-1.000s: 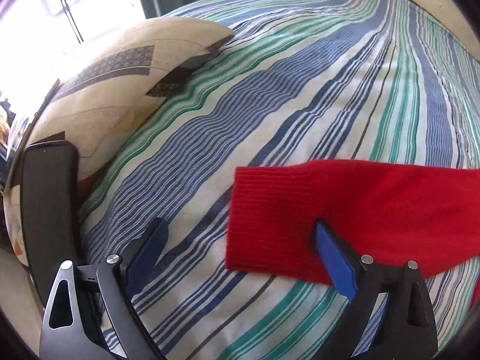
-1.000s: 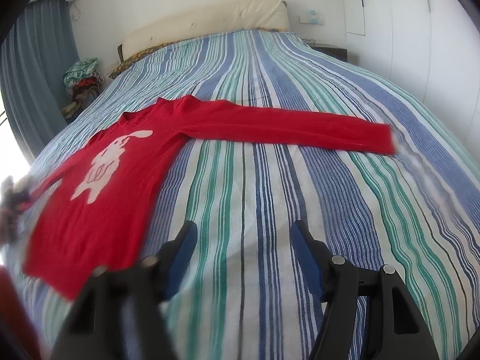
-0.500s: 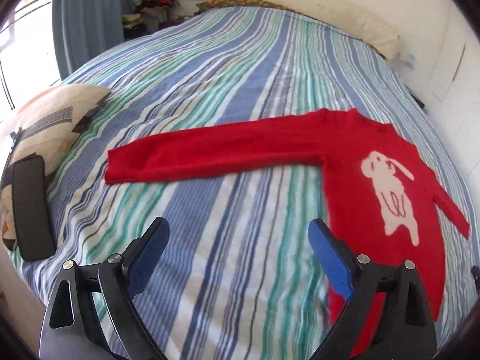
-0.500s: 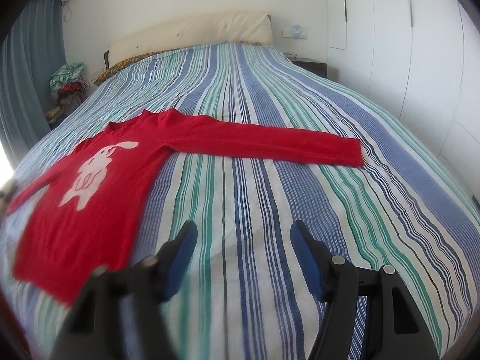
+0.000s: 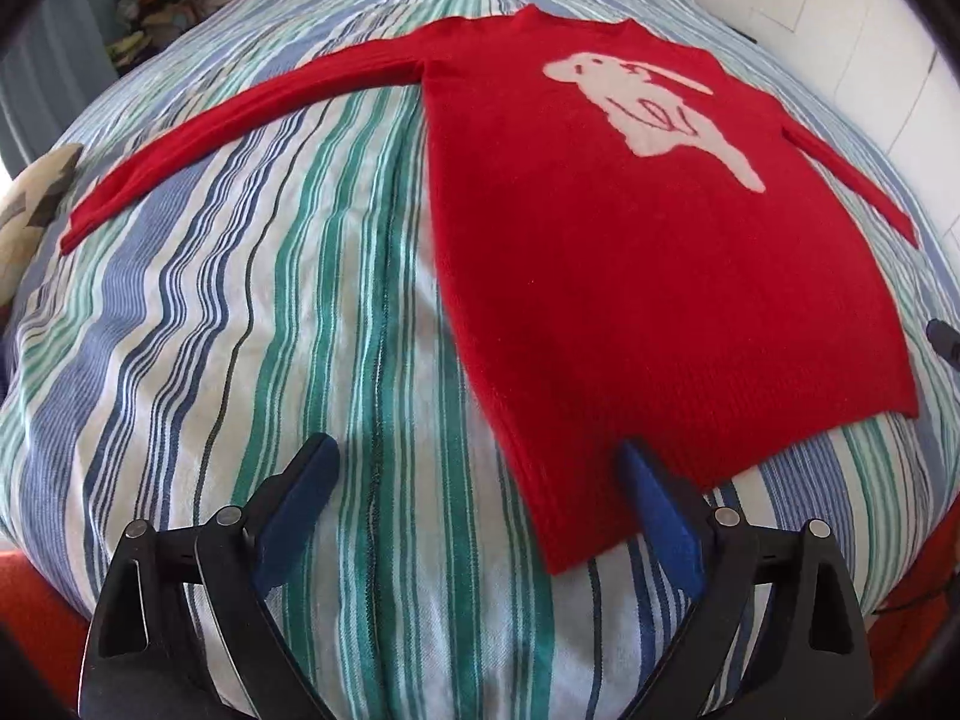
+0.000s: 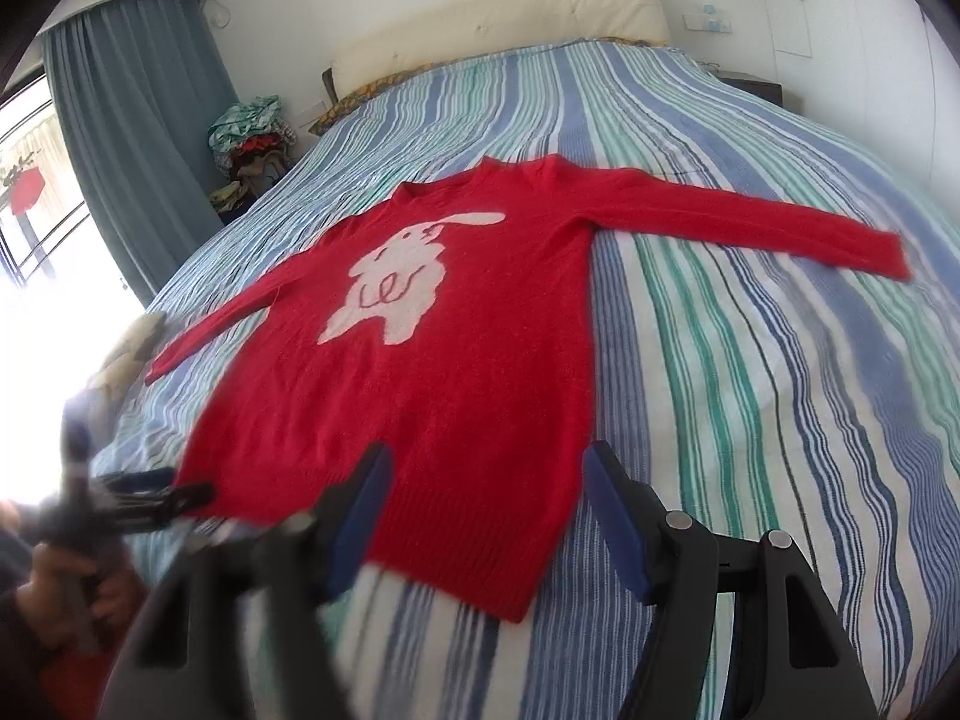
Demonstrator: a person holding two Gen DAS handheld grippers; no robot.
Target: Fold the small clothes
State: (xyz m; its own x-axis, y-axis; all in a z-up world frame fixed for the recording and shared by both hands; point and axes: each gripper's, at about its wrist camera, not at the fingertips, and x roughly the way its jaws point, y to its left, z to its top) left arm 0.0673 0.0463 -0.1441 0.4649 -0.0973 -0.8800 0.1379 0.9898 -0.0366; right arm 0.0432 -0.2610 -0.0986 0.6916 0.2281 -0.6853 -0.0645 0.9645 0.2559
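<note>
A: Largest item?

B: Bed with blue, green and white striped cotton cover (image 6: 750, 360); it bears everything else. Cream padded headboard (image 6: 498, 24) at the far end.

A: Next?

B: Red knitted long-sleeved sweater with a white rabbit on the chest (image 6: 456, 372). Lies flat, face up, both sleeves spread out to the sides. Long axis runs from the hem, nearest both grippers, to the neck, towards the headboard.

A: Sleeves?

B: One sleeve (image 5: 240, 114) reaches out on the left, the other sleeve (image 6: 750, 222) on the right. Each cuff lies well apart from its gripper.

A: Grippers?

B: Left gripper with blue pads (image 5: 474, 510): jaws wide apart, holding nothing. It hangs over the left hem corner (image 5: 558, 546); the right pad shows in front of the hem, the left pad over bare sheet. Contact cannot be told. Right gripper with blue pads (image 6: 486, 516): jaws wide apart, holding nothing, poised over the right hem corner (image 6: 516, 600). Its left finger is blurred.

A: Which is nearer?

B: Judged about equal; each has its own hem corner just ahead and below. The hem is the near edge, so a fold towards the neck would seem to start there.

A: Small items?

B: Patterned beige cushion (image 5: 36, 204) at the bed's left edge; a heap of clothes (image 6: 252, 132) by the grey-blue curtain (image 6: 132, 138).
</note>
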